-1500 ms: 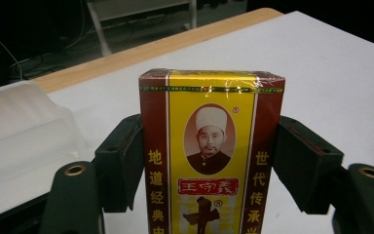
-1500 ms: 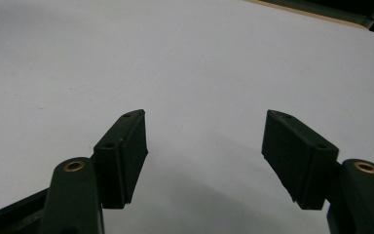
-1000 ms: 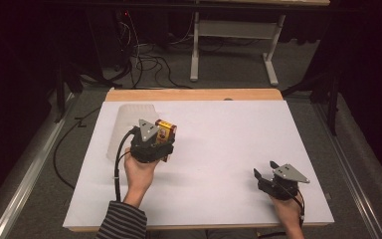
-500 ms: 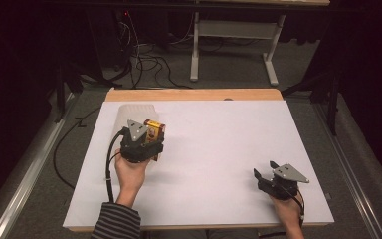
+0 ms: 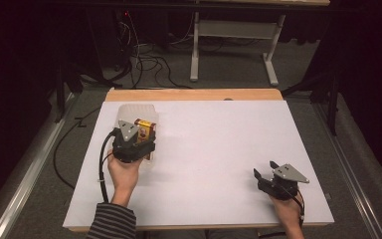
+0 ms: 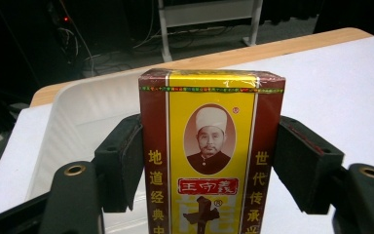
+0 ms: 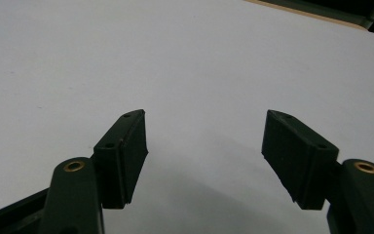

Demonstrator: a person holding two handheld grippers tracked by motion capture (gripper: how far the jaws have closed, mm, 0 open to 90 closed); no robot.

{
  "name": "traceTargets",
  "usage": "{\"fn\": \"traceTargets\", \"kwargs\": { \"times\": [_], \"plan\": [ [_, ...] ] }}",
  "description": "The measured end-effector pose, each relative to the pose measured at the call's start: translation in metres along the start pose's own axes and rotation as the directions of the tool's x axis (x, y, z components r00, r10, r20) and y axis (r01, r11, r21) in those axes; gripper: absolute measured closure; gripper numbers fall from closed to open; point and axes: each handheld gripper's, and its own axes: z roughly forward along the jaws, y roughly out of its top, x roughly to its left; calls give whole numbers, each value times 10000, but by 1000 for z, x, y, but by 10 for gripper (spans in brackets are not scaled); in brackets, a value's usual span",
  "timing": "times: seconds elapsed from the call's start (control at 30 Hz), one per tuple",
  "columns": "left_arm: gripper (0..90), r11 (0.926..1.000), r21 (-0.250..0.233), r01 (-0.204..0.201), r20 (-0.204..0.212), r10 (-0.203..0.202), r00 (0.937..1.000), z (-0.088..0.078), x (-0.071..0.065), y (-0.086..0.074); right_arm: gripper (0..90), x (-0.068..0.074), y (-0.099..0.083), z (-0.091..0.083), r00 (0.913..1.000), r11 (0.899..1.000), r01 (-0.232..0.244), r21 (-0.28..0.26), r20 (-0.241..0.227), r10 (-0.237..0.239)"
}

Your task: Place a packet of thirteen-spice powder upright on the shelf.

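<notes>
**Box pinched over tray, other claw idle**

L gripper [image 5: 140, 142] is at the table's far-left area, w/ its jaws pinching a red-and-yellow box [image 6: 209, 156] from both sides. Box stands upright betw. the pads; the front has a portrait and Chinese text, top edge level. In the high view the box [image 5: 145, 130] sits just above the near part of a clear plastic tray [image 5: 129, 110], which lies on the white tabletop [image 5: 219, 149] near its far-left corner. Whether the box touches the tray floor: can't tell. In the left gripper view the tray [image 6: 83, 112] opens directly behind and to the left of the box, its rim curving around; the wooden table edge [image 6: 253, 51] runs behind that.

R gripper [image 5: 273, 177] is at the near-right of the table, well apart from the box and tray, held by the person's right hand [image 5: 287, 211]. Its jaws are spread wide w/ nothing betw. them, over bare white surface [image 7: 190, 63].

Beyond the table: dark floor w/ tangled cables [image 5: 144, 55] and a white desk frame [image 5: 234, 35]. Striped sleeve [image 5: 112, 221] at the near-left edge.
</notes>
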Motion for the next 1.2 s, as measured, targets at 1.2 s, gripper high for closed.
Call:
{"fn": "traceTargets", "kwargs": {
  "times": [1.2],
  "plan": [
    [327,9969,572,534,-698,-494,9963,9,23,-26,336,1,0,1,10000,10000,9,75,9,-9]
  ]
}}
